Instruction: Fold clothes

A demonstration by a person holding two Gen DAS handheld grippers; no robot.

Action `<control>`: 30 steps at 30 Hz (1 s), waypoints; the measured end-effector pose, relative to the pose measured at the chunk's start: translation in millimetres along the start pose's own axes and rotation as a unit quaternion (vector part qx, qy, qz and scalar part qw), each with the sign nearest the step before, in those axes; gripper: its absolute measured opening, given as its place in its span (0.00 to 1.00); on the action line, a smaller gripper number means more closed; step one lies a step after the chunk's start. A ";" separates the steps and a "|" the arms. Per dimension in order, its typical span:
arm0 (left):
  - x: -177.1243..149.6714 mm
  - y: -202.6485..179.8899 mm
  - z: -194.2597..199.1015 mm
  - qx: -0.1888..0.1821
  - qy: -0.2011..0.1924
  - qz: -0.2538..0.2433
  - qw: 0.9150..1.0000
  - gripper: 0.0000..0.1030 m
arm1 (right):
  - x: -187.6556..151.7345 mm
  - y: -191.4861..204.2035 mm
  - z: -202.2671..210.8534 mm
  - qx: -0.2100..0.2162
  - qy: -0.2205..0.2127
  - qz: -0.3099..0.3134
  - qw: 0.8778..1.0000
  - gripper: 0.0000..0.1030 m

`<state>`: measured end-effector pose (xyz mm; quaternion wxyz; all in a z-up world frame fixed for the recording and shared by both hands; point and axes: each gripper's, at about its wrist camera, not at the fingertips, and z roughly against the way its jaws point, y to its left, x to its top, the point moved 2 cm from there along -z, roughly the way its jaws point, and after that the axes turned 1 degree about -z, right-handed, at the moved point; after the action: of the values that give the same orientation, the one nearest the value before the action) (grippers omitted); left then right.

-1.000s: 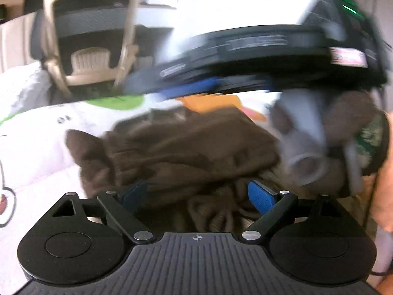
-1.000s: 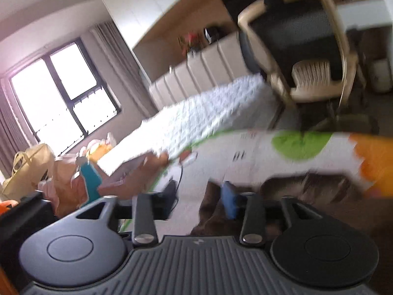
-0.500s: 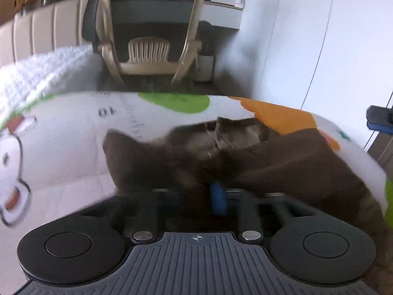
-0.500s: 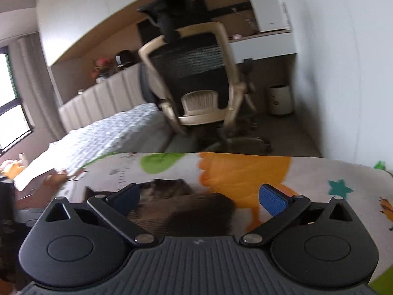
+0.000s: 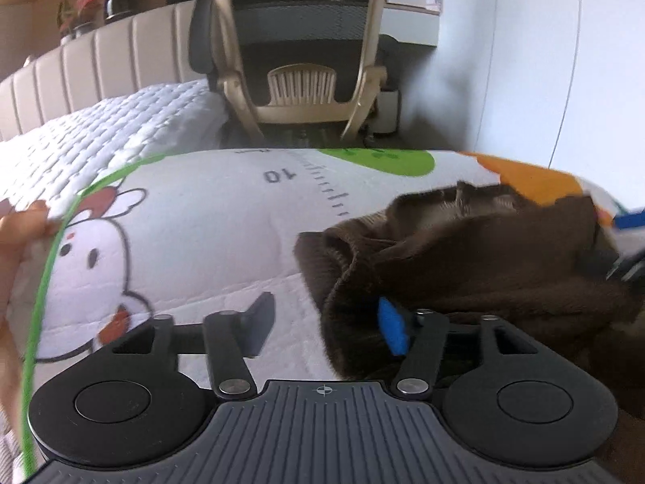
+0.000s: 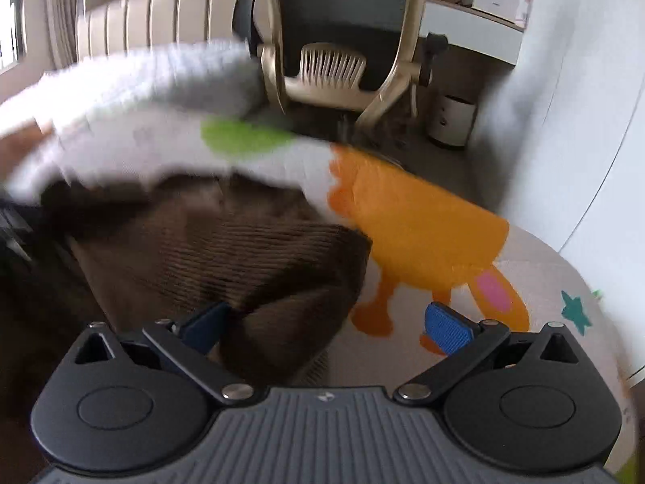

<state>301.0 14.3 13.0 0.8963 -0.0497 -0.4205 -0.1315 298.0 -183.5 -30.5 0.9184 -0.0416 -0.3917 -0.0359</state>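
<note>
A dark brown ribbed garment [image 5: 463,258] lies crumpled on a white cartoon-print mat [image 5: 193,226]. My left gripper [image 5: 326,322] is open at the garment's left edge, its right blue pad against the brown cloth and its left finger over bare mat. In the right wrist view the same garment [image 6: 225,250] lies on the mat [image 6: 423,226]. My right gripper [image 6: 330,322] is open low over the garment's right corner, with cloth between the fingers. The other gripper's blue pad [image 5: 629,220] shows at the far right of the left wrist view.
A beige mesh office chair [image 5: 300,44] stands beyond the mat's far edge. A white quilted bed [image 5: 100,129] with a padded headboard lies to the left. A white wall and cupboard [image 5: 544,60] are on the right, with a small white bin [image 6: 451,121] by the desk.
My left gripper was shut in the garment half a second ago and is now open, shifted left to the garment's edge. My right gripper has dropped down over the garment's right corner.
</note>
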 end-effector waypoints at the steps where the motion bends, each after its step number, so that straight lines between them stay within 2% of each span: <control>1: 2.2 3.5 8.1 -0.002 0.000 0.006 1.000 0.66 | -2.5 2.8 -6.0 -0.009 0.006 0.010 1.000 1.00; 3: -2.4 7.7 30.7 -0.031 0.008 0.006 0.999 0.76 | 1.7 0.9 4.4 -0.018 -0.004 0.000 1.000 1.00; 5: -10.0 11.0 55.5 -0.067 0.019 0.002 0.998 0.84 | 6.3 2.6 28.7 -0.021 -0.037 0.002 0.999 1.00; 7: -17.7 14.3 80.4 -0.103 0.029 -0.001 0.994 0.87 | 9.1 2.7 57.3 -0.014 -0.066 0.005 0.998 1.00; 9: -35.4 10.5 104.1 -0.119 0.041 -0.029 0.992 0.90 | 1.5 8.2 93.0 0.008 -0.088 0.018 0.996 1.00; 12: -73.6 -5.5 134.7 -0.119 0.052 -0.103 0.986 0.91 | -19.9 28.7 132.2 0.036 -0.098 0.063 0.993 1.00; 16: -128.1 -35.1 164.1 -0.102 0.065 -0.208 0.971 0.91 | -68.4 67.9 167.4 0.089 -0.084 0.127 0.984 1.00; 18: -147.5 -49.3 175.2 -0.095 0.063 -0.231 0.966 0.91 | -95.2 88.7 182.1 0.117 -0.073 0.158 0.978 1.00; 21: -155.9 -69.0 184.8 -0.091 0.052 -0.250 0.963 0.92 | -137.9 122.1 195.3 0.170 -0.049 0.199 0.964 1.00; 23: -160.0 -82.5 190.3 -0.089 0.045 -0.262 0.960 0.92 | -161.0 144.2 195.9 0.190 -0.034 0.224 0.955 1.00; 26: -164.3 -95.2 190.3 -0.085 0.044 -0.278 0.956 0.93 | -176.2 168.8 187.6 0.145 -0.025 0.243 0.959 1.00; 28: -166.4 -98.0 186.0 -0.071 0.047 -0.285 0.955 0.93 | -168.5 172.2 183.3 0.054 -0.070 0.247 0.965 1.00; 29: -167.6 -98.1 181.9 -0.048 0.043 -0.294 0.954 0.94 | -159.4 167.3 187.0 0.028 -0.100 0.227 0.968 1.00; 30: -168.8 -98.2 177.9 -0.024 0.040 -0.303 0.952 0.94 | -148.1 158.4 194.4 0.023 -0.122 0.195 0.973 1.00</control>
<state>38.7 -11.8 -4.5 0.8292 0.0634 -0.3761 -0.4087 72.1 -0.7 -11.1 0.8539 -0.1002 -0.4858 0.1578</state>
